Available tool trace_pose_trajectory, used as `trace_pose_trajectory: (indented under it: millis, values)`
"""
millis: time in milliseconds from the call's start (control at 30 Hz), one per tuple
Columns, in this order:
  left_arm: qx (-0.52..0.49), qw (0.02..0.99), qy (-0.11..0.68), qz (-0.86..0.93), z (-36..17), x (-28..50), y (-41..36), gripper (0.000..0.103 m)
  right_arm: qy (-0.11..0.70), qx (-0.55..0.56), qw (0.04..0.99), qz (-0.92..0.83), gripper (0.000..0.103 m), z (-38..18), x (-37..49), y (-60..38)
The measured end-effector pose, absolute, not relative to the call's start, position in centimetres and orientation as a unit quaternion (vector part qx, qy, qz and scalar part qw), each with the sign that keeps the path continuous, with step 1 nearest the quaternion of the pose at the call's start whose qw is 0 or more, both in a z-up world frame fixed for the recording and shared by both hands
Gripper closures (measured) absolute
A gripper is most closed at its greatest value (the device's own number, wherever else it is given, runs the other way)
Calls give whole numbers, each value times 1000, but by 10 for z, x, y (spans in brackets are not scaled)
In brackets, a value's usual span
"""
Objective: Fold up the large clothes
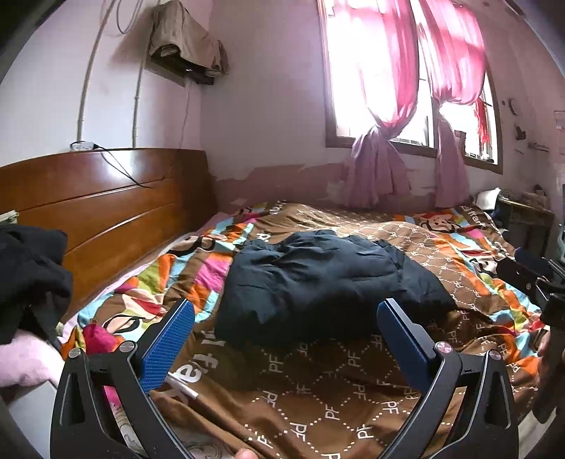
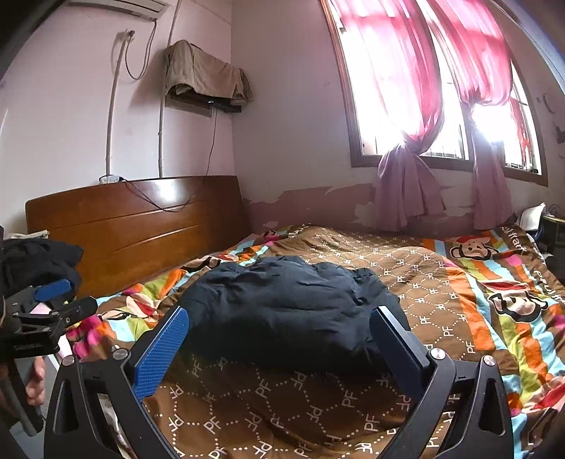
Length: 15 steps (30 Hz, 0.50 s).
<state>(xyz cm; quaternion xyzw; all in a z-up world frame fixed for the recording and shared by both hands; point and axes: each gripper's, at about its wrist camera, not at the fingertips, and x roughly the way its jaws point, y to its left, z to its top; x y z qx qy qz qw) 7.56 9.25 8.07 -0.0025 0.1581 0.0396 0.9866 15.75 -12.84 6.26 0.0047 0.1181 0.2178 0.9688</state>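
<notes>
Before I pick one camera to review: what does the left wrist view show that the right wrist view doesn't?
Only the left wrist view shows the right gripper, at its right edge. Only the right wrist view shows the air conditioner and the left gripper, jaws open. Both show the dark jacket bundled on the patterned quilt, the wooden headboard and pink curtains.

Left wrist view: low over bed's near edge, looking forward between own fingers at dark garment (image 1: 317, 282), near. Right wrist view: same facing, set further right, garment (image 2: 289, 310) likewise ahead. Shared: garment, quilt (image 1: 353, 381), headboard (image 1: 106, 197), window (image 1: 406, 70).
</notes>
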Motion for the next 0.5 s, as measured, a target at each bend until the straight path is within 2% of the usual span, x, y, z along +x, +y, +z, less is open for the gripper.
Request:
trace_pose_trajectory:
  millis: [500]
  values:
    - [-14, 984, 175, 43, 39, 58, 90, 2, 163, 6, 967, 193, 0, 15, 141, -130]
